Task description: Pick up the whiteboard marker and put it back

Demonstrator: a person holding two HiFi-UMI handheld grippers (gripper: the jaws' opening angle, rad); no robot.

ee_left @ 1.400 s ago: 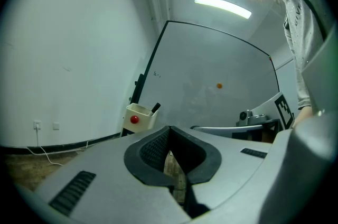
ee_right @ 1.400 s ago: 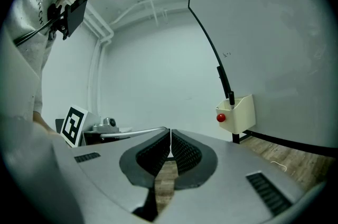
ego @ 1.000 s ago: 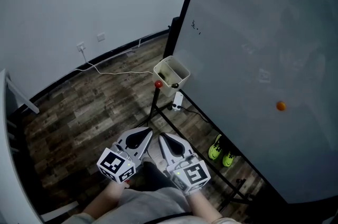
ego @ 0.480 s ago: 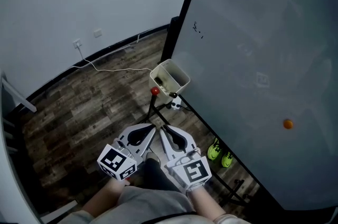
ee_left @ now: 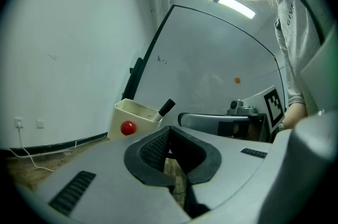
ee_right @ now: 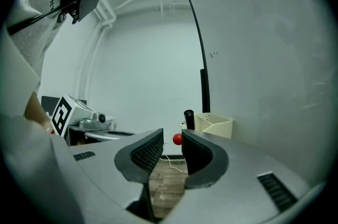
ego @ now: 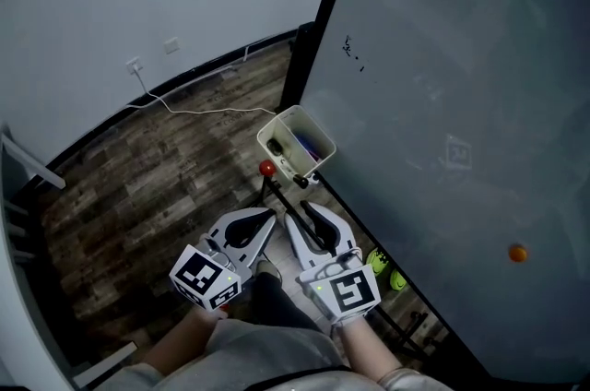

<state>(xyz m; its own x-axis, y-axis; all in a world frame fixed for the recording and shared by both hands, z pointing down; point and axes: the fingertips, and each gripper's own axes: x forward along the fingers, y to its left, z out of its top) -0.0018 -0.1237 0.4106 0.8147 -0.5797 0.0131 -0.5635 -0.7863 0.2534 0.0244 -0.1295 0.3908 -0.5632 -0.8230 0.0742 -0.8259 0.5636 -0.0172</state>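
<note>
A cream pen box (ego: 295, 143) hangs at the lower left corner of the whiteboard (ego: 461, 85). A black-capped marker (ego: 300, 183) sticks out of its near end, also seen as the marker (ee_left: 166, 106) and the marker (ee_right: 188, 119) standing up in the gripper views. A red round knob (ego: 266, 168) sits beside the box. My left gripper (ego: 241, 232) is just short of the box, its pads touching at the tip with nothing held. My right gripper (ego: 318, 228) is beside it, its jaws a narrow gap apart and empty; the red knob (ee_right: 178, 139) shows through the gap.
An orange dot (ego: 518, 253) sticks to the whiteboard at the right. Green shoes (ego: 378, 265) lie under the board by its black stand bars (ego: 277, 200). A white cable (ego: 184, 108) runs over the wooden floor from a wall socket (ego: 135, 65).
Both grippers have moved forward toward the pen box, which now lies closer to their tips. The view has tilted, so the orange dot sits lower in frame.
</note>
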